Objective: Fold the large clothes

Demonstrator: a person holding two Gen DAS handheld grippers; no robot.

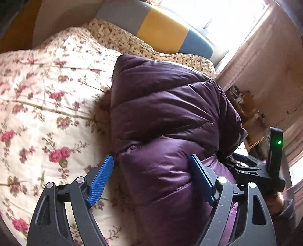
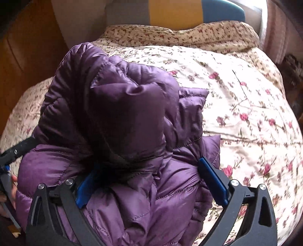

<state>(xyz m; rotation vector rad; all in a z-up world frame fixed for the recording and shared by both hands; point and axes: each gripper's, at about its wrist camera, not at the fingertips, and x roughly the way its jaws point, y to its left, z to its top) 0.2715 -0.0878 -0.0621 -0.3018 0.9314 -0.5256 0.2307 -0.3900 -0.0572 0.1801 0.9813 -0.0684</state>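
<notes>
A shiny purple puffer jacket (image 1: 166,113) lies bunched on a floral bedspread (image 1: 47,94). My left gripper (image 1: 151,164) is open, its blue pads (image 1: 100,181) straddling the jacket's near end; the jacket bulges between the jaws. In the right wrist view the same jacket (image 2: 121,113) rises in a folded heap on the bedspread (image 2: 246,113). My right gripper (image 2: 145,170) is open wide with padded fabric filling the gap between its fingers (image 2: 214,179). The right gripper's body also shows in the left wrist view (image 1: 261,166), beside the jacket.
A floral pillow (image 1: 132,41) lies at the bed's head against a grey, yellow and blue headboard (image 1: 161,26). A bright window (image 1: 227,17) and pink curtain (image 1: 274,56) are to the right. A wooden wardrobe (image 2: 22,56) stands on the left.
</notes>
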